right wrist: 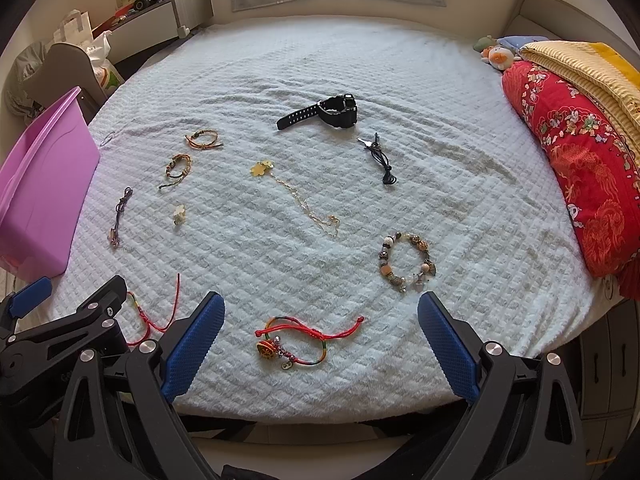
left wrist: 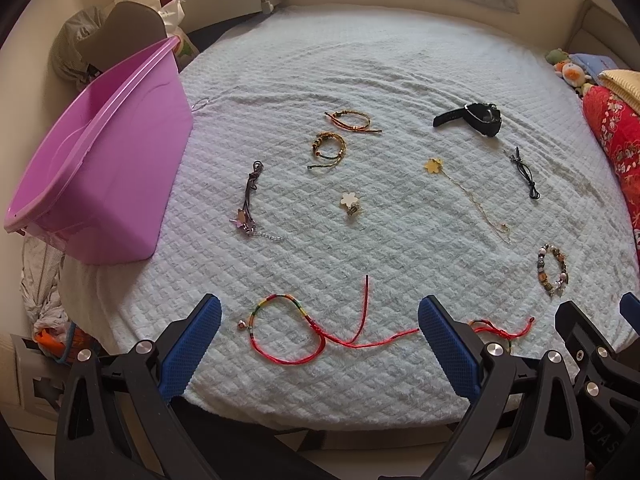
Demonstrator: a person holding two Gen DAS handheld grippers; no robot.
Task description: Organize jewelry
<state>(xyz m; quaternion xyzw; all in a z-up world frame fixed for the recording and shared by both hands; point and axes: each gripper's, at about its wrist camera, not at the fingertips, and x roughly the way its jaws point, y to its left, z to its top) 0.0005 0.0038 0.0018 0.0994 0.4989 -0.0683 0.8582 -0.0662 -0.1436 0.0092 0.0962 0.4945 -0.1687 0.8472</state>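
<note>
Jewelry lies spread on a pale quilted bed [left wrist: 360,60]. My left gripper [left wrist: 320,320] is open above a red cord bracelet [left wrist: 288,332] with a rainbow section. My right gripper [right wrist: 320,316] is open above a red bracelet with a round charm [right wrist: 292,340]. A bead bracelet [right wrist: 406,262], a gold chain with a flower pendant [right wrist: 296,196], a black watch [right wrist: 324,114], a black cord [right wrist: 382,160], two braided bracelets [left wrist: 332,136], a white flower piece [left wrist: 350,202] and a grey cord necklace [left wrist: 250,200] lie farther out. A pink bin [left wrist: 92,172] stands at the left.
A red patterned pillow [right wrist: 580,160] and a yellow blanket [right wrist: 592,68] lie along the right edge with soft toys [right wrist: 496,54]. A shelf and bags stand at the back left [left wrist: 160,0]. A small ring [left wrist: 200,104] lies near the bin.
</note>
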